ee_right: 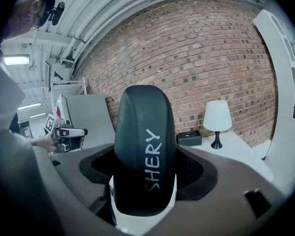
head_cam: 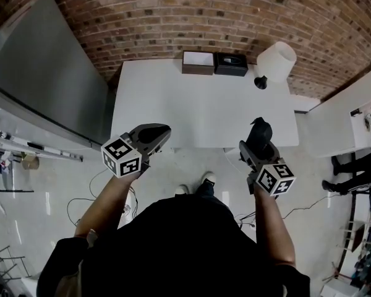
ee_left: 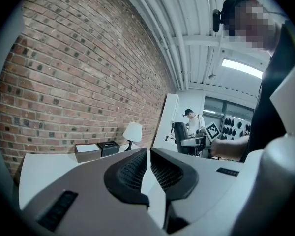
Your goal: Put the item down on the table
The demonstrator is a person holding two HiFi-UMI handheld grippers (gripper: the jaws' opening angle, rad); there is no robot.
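Note:
A black oblong case (head_cam: 260, 129) printed "SHERY" (ee_right: 145, 147) stands upright between the jaws of my right gripper (head_cam: 258, 145), which is shut on it. It hangs over the front right edge of the white table (head_cam: 198, 113), above the surface. My left gripper (head_cam: 161, 132) is held level over the table's front left edge. Its two ribbed pads (ee_left: 133, 170) are closed together with nothing between them. In the right gripper view the case hides most of the jaws.
At the table's back edge stand a brown box (head_cam: 198, 62), a black box (head_cam: 230, 64) and a white lamp (head_cam: 276, 61). A grey panel (head_cam: 43, 73) leans at the left, and white furniture (head_cam: 358, 113) stands at the right. Cables lie on the floor.

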